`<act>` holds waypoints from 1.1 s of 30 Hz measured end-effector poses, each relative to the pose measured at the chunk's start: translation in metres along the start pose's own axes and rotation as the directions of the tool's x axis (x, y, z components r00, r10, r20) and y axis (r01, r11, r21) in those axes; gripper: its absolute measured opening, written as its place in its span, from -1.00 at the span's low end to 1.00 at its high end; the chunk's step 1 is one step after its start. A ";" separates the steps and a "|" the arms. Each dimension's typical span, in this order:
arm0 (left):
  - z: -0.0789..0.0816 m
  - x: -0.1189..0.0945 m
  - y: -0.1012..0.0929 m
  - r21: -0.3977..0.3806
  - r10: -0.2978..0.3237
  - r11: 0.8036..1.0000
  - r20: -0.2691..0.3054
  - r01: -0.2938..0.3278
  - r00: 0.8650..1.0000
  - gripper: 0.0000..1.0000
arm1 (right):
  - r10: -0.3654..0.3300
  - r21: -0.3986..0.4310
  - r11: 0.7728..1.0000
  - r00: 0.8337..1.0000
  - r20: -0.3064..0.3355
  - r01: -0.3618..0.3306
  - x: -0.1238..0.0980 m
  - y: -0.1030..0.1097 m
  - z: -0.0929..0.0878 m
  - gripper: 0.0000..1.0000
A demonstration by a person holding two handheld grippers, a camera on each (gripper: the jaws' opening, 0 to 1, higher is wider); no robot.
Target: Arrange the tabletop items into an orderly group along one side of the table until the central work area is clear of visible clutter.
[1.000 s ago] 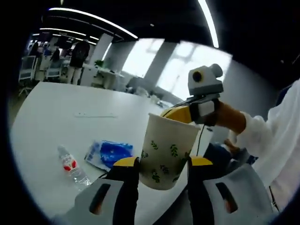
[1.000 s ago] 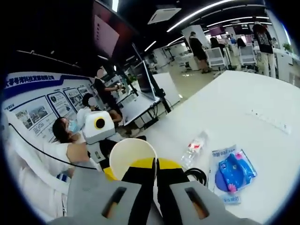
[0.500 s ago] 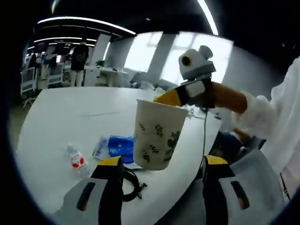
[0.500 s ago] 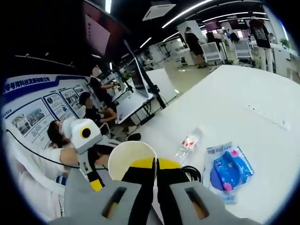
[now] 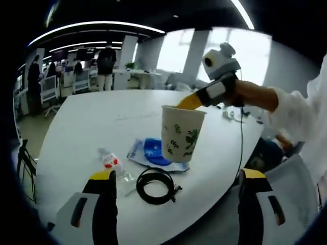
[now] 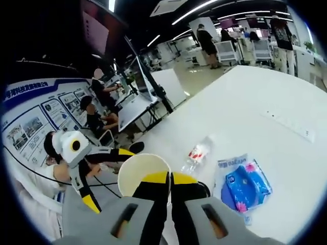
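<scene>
Right gripper [image 6: 170, 178], fingers clamped on the rim of a leaf-printed white paper cup [image 5: 181, 133], lifts it above the white bench [image 5: 76, 132]; left gripper [image 5: 176, 178] fingers apart. Light, crushable; rim grip looks best.

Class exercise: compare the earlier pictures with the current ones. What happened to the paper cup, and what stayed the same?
The left gripper let go of the paper cup; its jaws now stand wide open, drawn back. The right gripper still pinches the cup's rim. The water bottle, blue packet and cable coil stayed on the table.
</scene>
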State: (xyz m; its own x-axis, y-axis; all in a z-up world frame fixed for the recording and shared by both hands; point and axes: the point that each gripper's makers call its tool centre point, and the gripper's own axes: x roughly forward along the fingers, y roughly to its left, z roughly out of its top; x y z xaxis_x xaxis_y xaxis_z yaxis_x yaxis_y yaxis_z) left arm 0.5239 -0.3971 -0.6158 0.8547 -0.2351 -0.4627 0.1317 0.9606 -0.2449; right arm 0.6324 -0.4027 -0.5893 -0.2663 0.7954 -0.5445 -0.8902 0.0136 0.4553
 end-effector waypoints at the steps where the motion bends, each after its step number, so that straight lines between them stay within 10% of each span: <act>1: 0.000 -0.001 0.000 0.000 0.003 1.000 0.001 -0.003 1.000 0.93 | -0.003 0.004 1.000 1.000 -0.003 0.003 0.002 -0.002 0.000 -1.00; 33: -0.003 -0.006 0.009 -0.061 0.023 0.998 0.032 -0.021 0.999 0.81 | -0.151 0.029 0.988 0.988 0.031 0.150 0.035 -0.075 0.035 -1.00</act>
State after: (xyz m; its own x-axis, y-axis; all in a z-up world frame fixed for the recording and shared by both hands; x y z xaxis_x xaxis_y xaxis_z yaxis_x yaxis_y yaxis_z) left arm 0.5189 -0.3871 -0.6177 0.8732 -0.2083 -0.4406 0.0830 0.9544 -0.2867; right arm 0.7028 -0.3546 -0.6183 -0.1175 0.8025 -0.5849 -0.9089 0.1505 0.3889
